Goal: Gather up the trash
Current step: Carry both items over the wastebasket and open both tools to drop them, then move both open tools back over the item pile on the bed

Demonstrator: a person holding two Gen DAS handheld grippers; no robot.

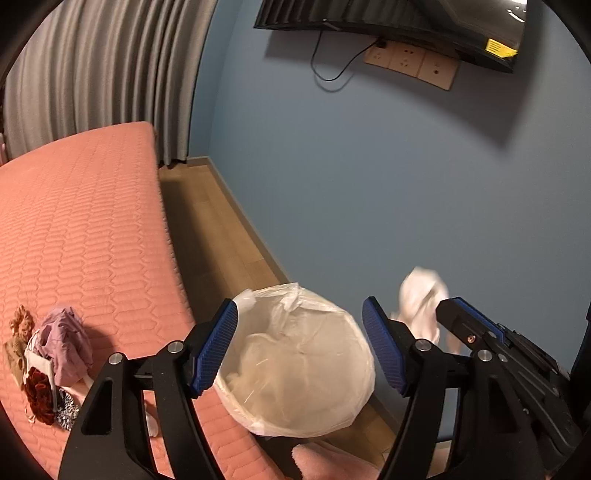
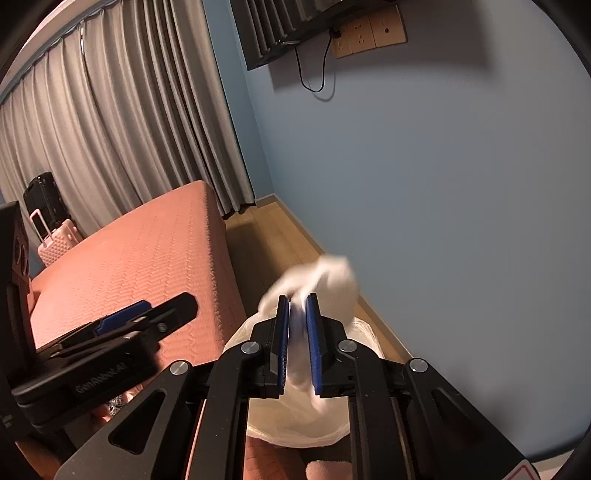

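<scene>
Trash here is a crumpled white tissue (image 2: pixel 332 280), pinched between the nearly closed pads of the right tool (image 2: pixel 297 343) and blurred, held above the bin (image 1: pixel 295 369) with its white plastic liner, beside the pink bed (image 1: pixel 92 221). The left tool (image 1: pixel 299 347) is wide open and holds nothing, its pads framing the bin. To do this well, I would bring the tissue squarely over the bin's mouth, low enough that it cannot drift past the rim, then release. More clutter (image 1: pixel 55 354) lies on the bed, likely next. Faint lettering on the left tool's body reads roughly "GenRobot.AI"; the television (image 1: pixel 406 22) carries a yellow sticker, unreadable.
</scene>
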